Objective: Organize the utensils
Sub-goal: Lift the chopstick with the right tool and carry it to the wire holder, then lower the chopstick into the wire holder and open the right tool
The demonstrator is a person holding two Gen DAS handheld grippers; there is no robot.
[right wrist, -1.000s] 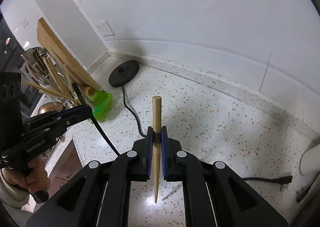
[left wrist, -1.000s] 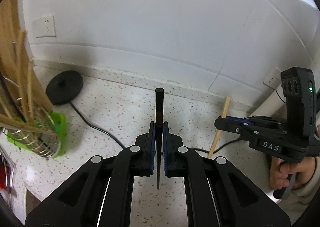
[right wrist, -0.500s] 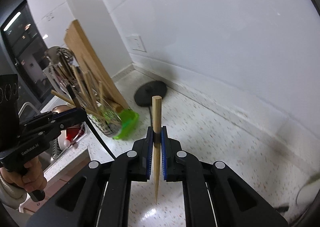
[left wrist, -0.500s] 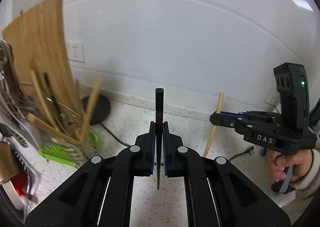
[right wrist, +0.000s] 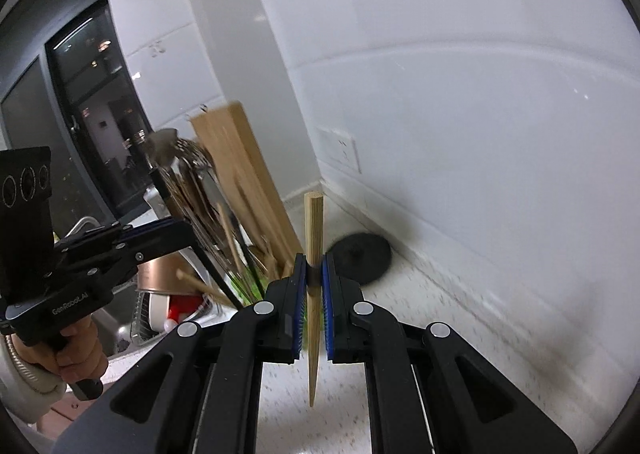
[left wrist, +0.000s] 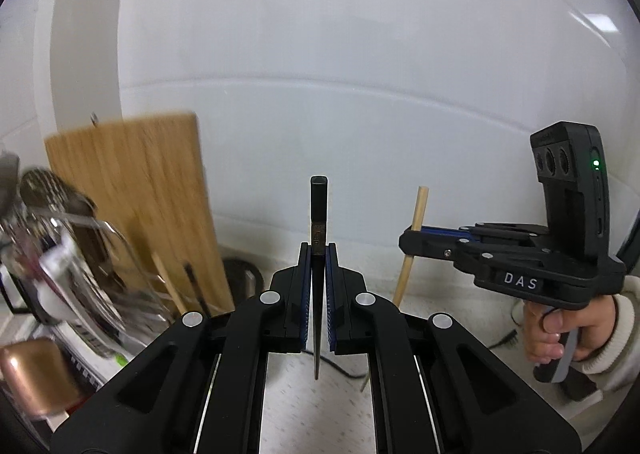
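I hold two chopsticks, one black chopstick (left wrist: 319, 238) in my left gripper (left wrist: 319, 294) and one wooden chopstick (right wrist: 314, 254) in my right gripper (right wrist: 314, 306). I count one cutting board (left wrist: 132, 198), one black round base (right wrist: 362, 254), one wall socket (right wrist: 340, 152), and one blurred utensil rack (left wrist: 68, 254) whose contents I cannot count.

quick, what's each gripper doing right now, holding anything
left gripper: closed on a black chopstick, held upright.
right gripper: closed on a wooden chopstick, held upright.
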